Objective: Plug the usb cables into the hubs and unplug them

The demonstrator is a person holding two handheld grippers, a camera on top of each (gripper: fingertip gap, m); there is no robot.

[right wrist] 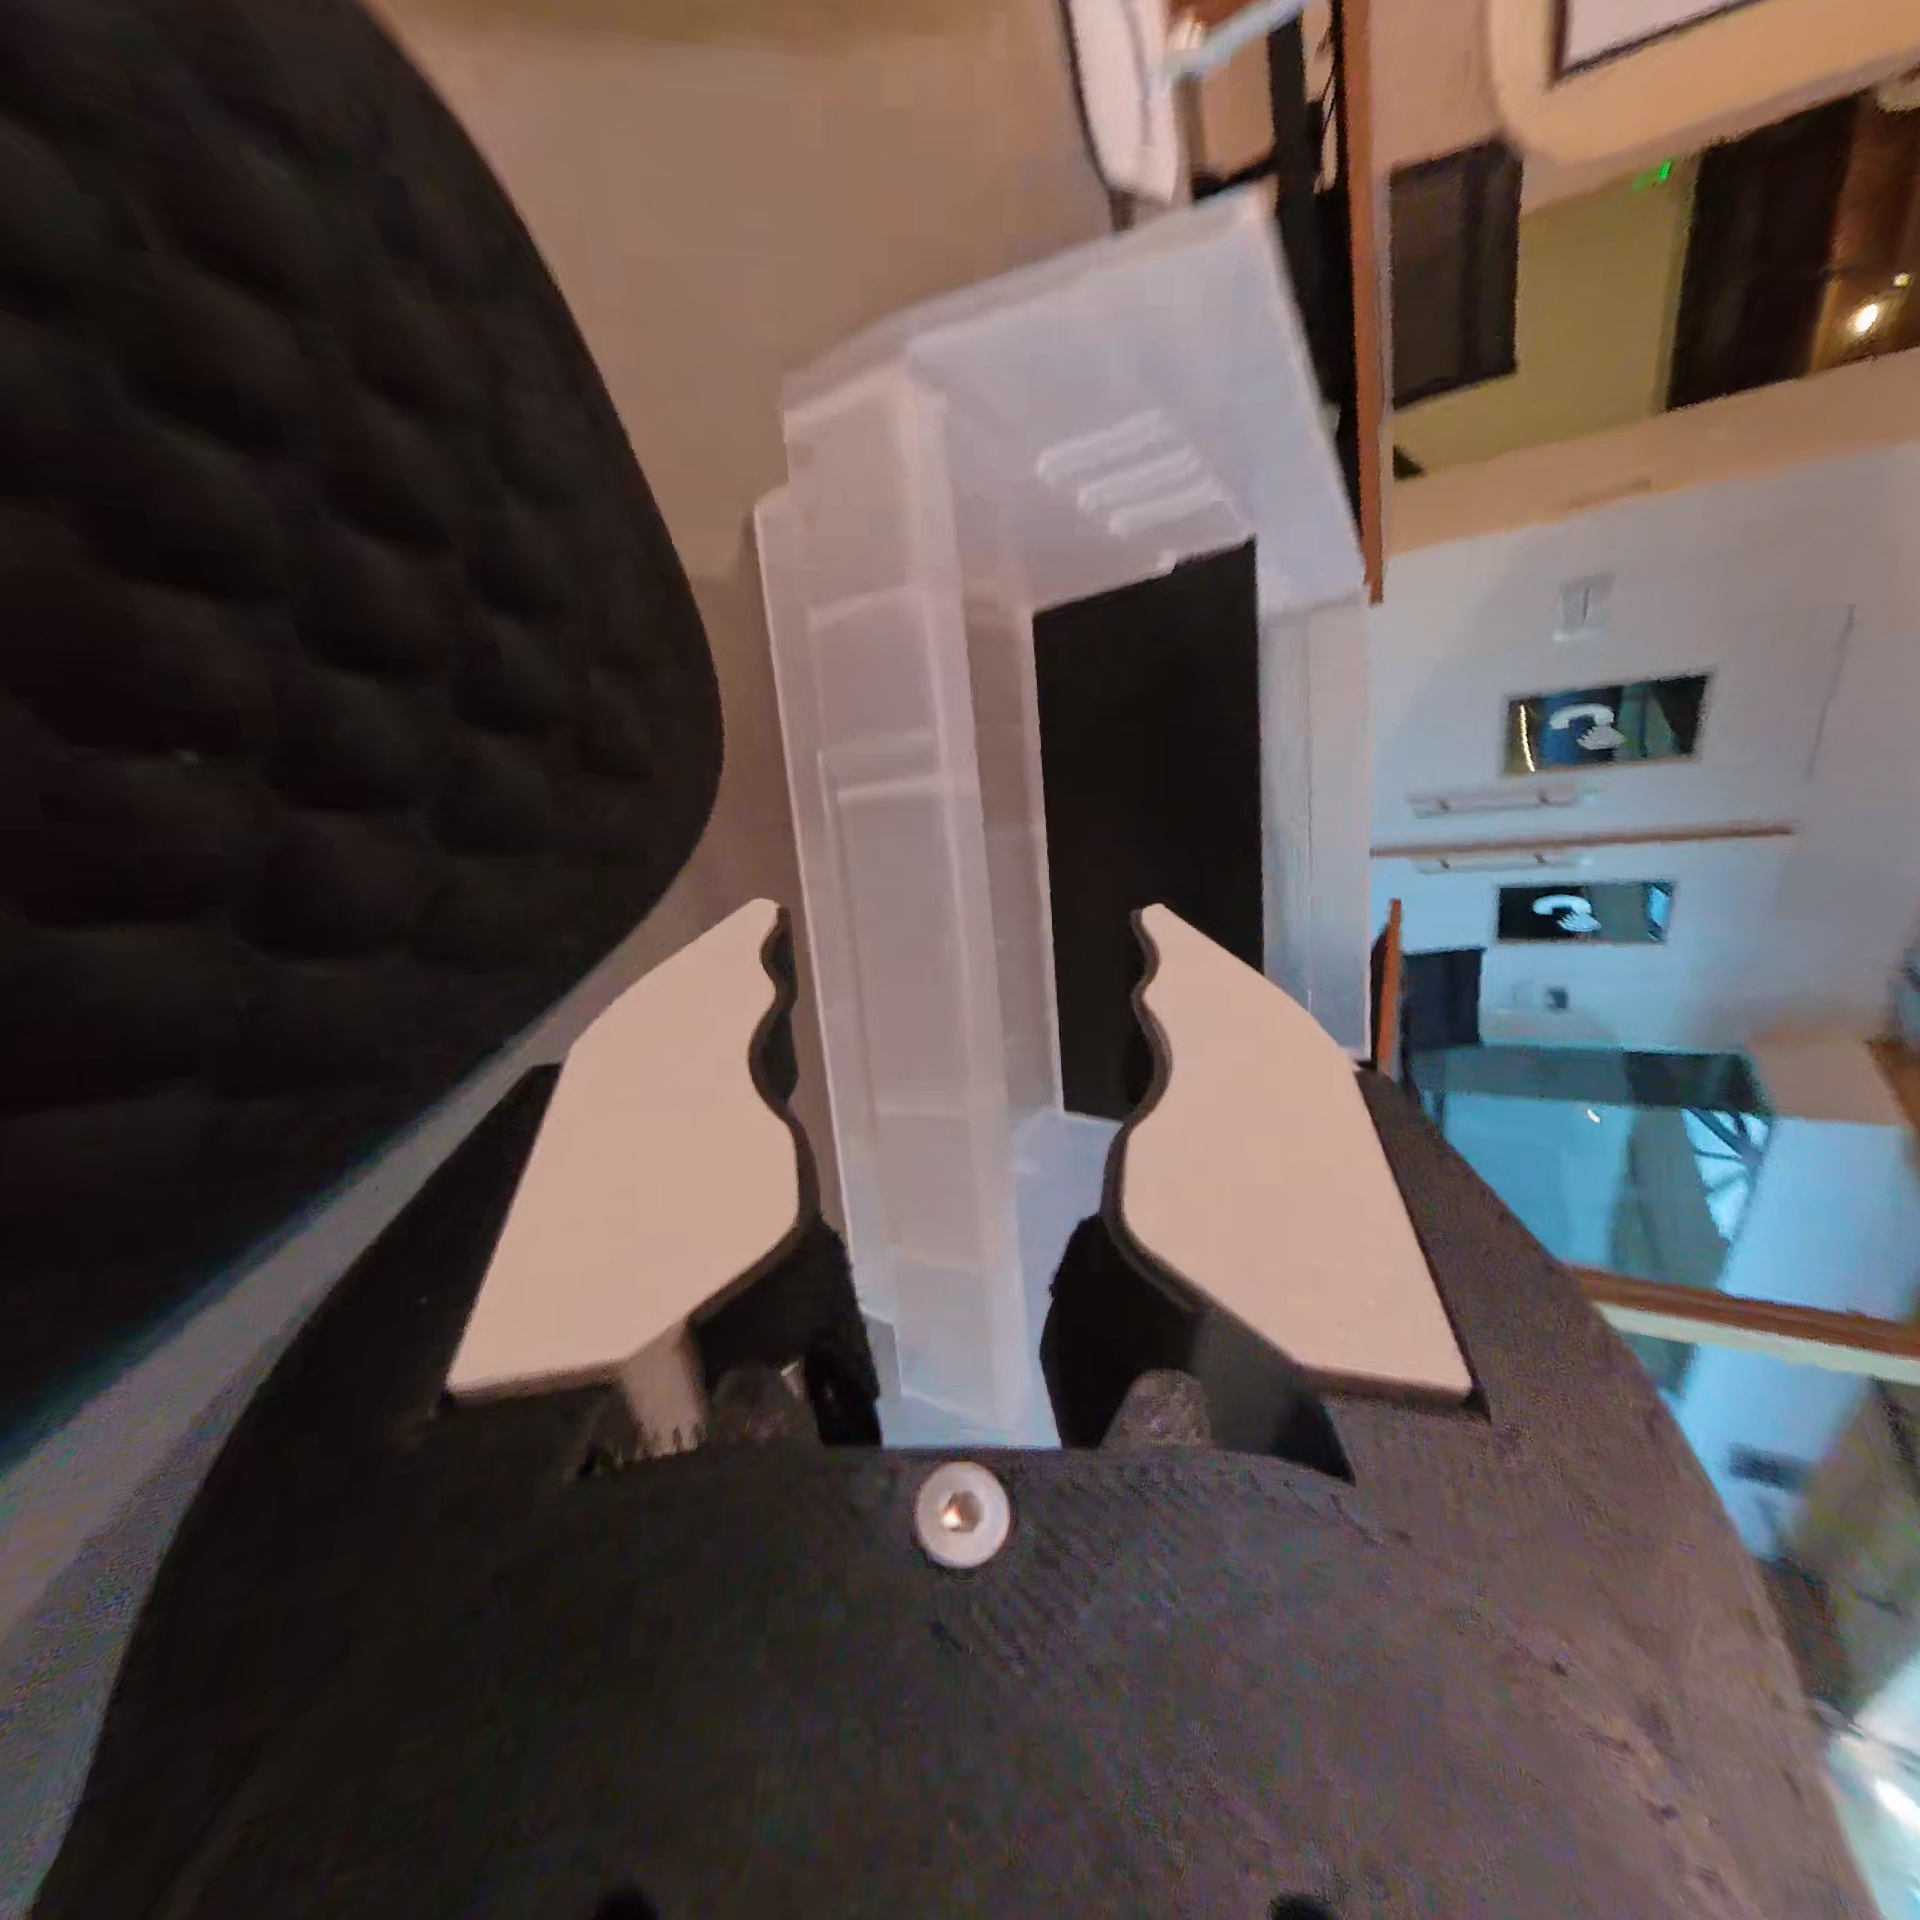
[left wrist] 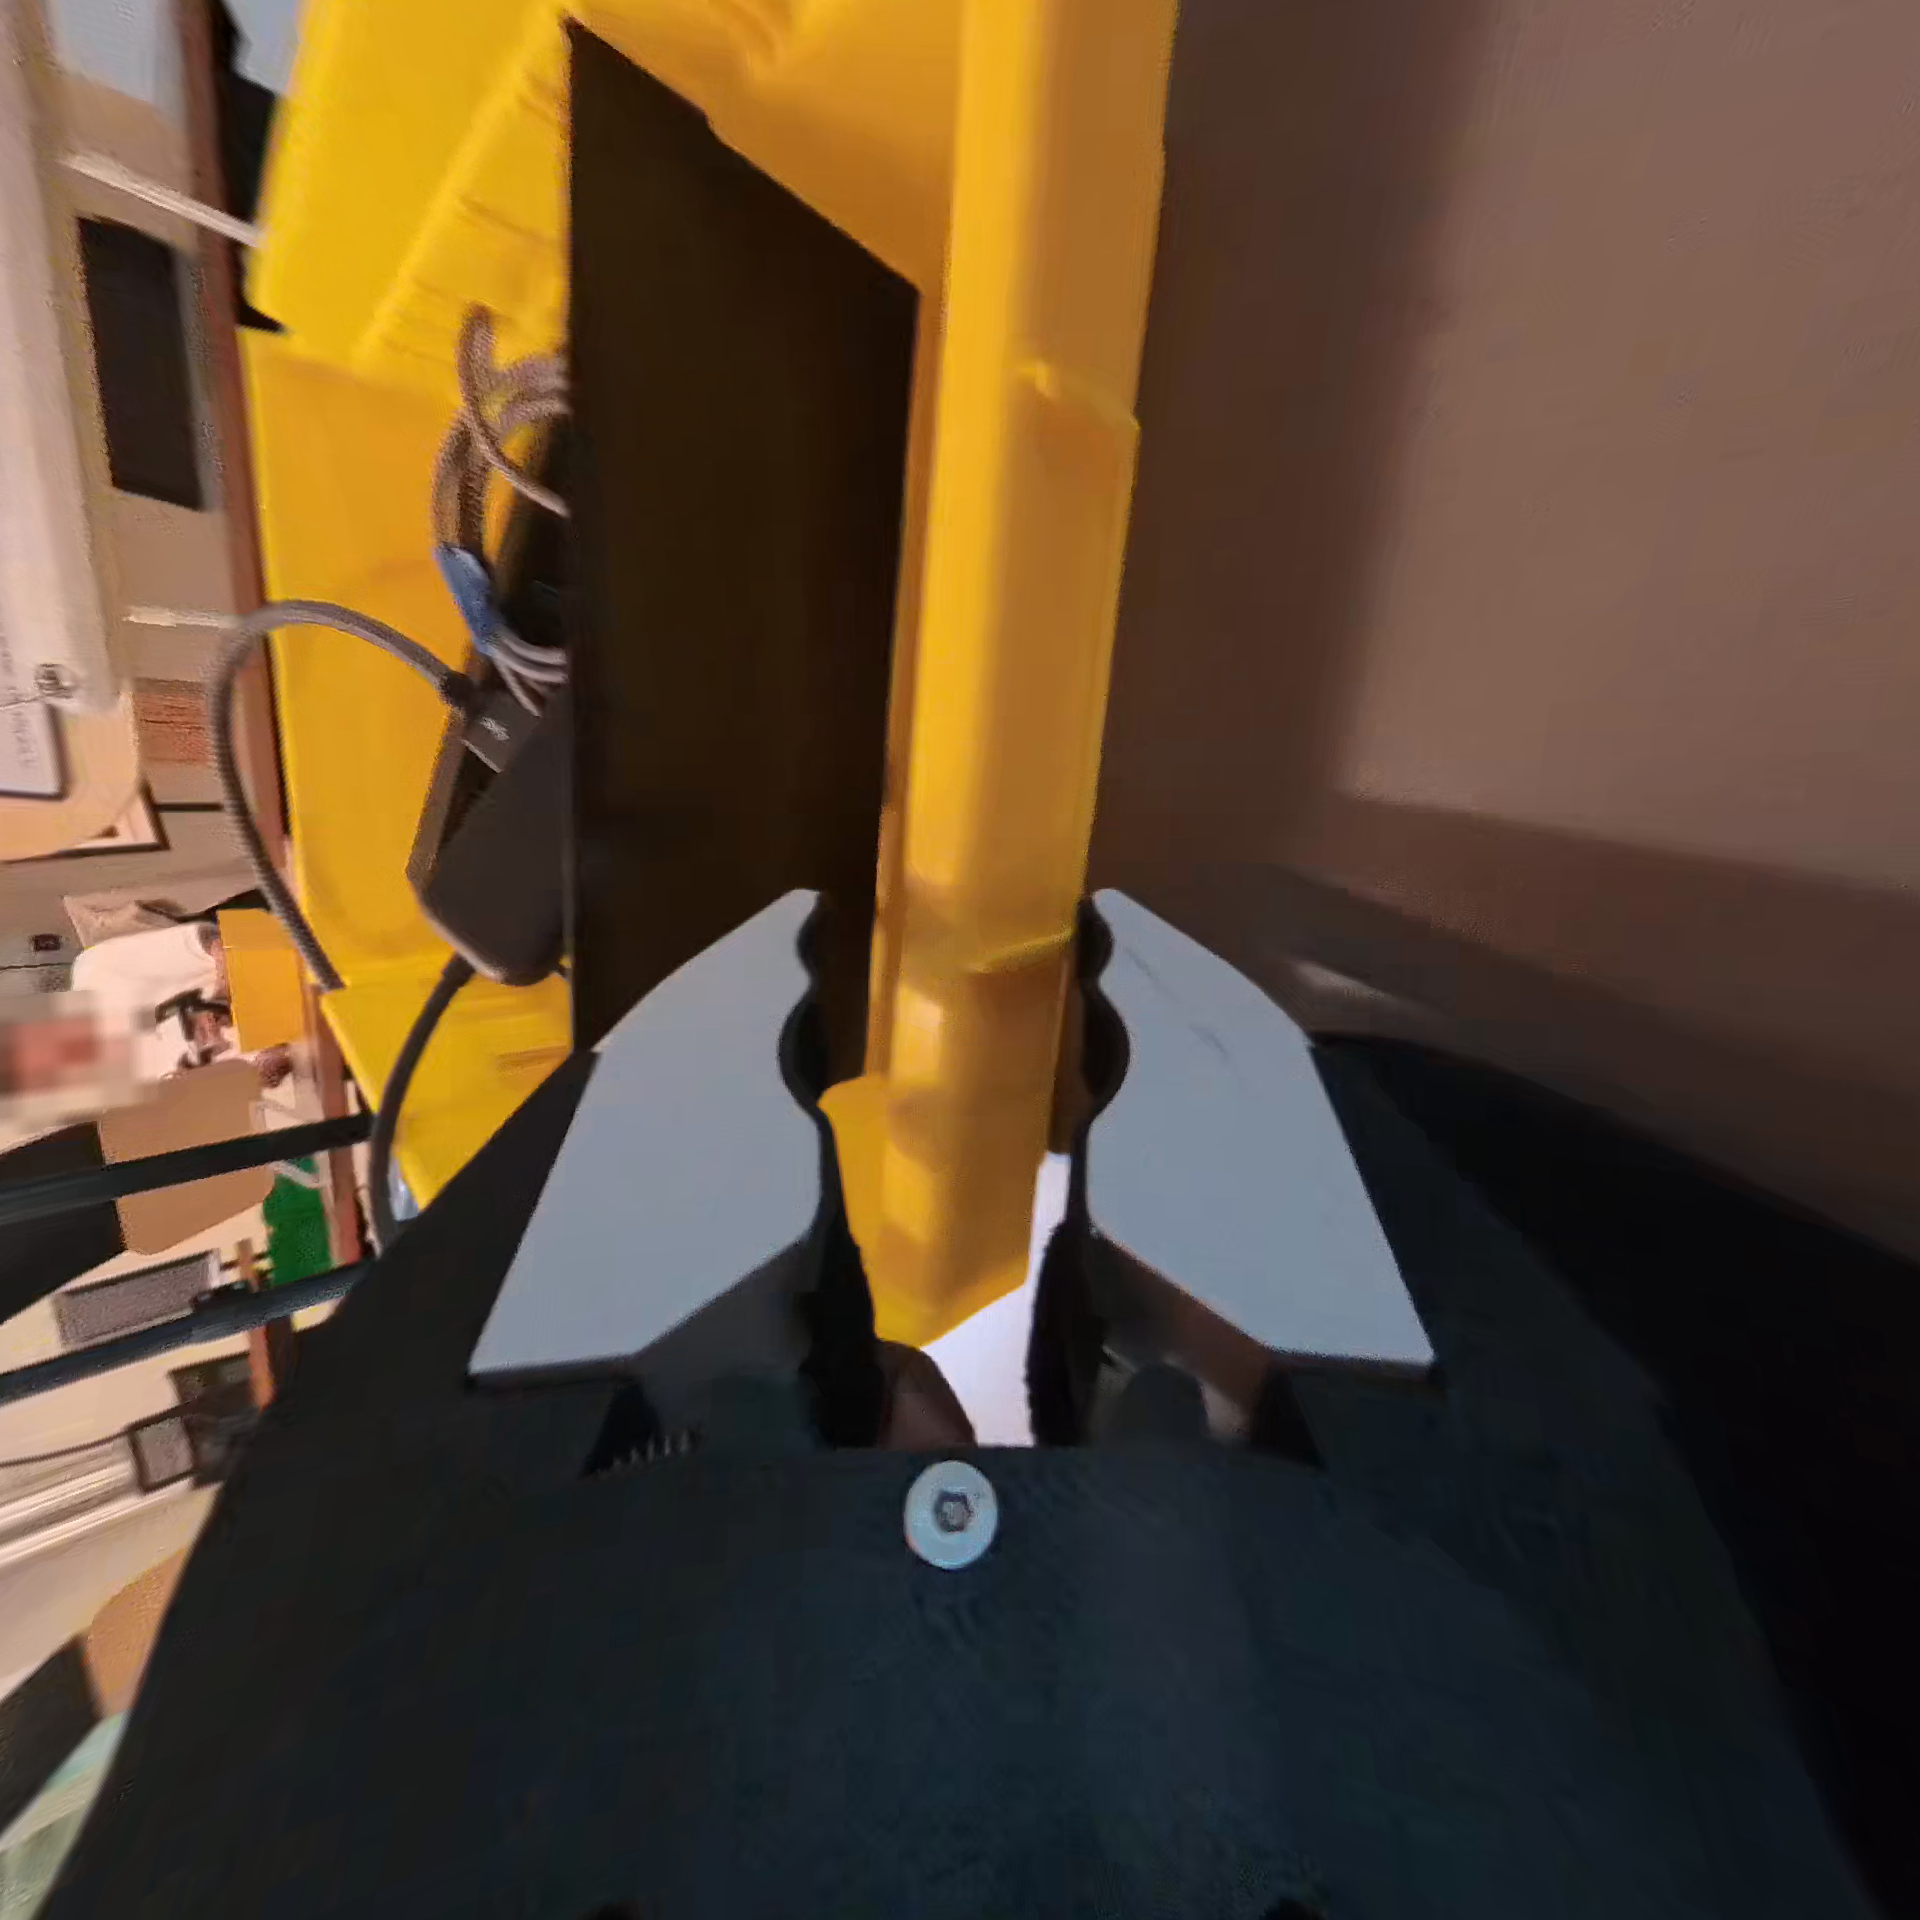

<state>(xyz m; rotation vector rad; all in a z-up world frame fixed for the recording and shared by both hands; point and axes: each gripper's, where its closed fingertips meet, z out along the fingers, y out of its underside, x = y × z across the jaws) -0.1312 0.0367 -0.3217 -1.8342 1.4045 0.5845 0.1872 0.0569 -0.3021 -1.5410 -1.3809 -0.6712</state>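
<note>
In the left wrist view a yellow bin is tipped on its side. A black USB hub lies in it against a black panel, with a grey braided cable and a blue-ended plug by it. My left gripper is shut on the yellow bin's rim. In the right wrist view my right gripper is shut on the wall of a clear white plastic bin, also tipped, with a black panel inside. No hub or cable shows in that bin.
A black quilted pad fills the left of the right wrist view, close to the gripper. A dark rounded shape lies right of the left gripper. The room behind appears sideways, with a glass-topped table and a person at far left.
</note>
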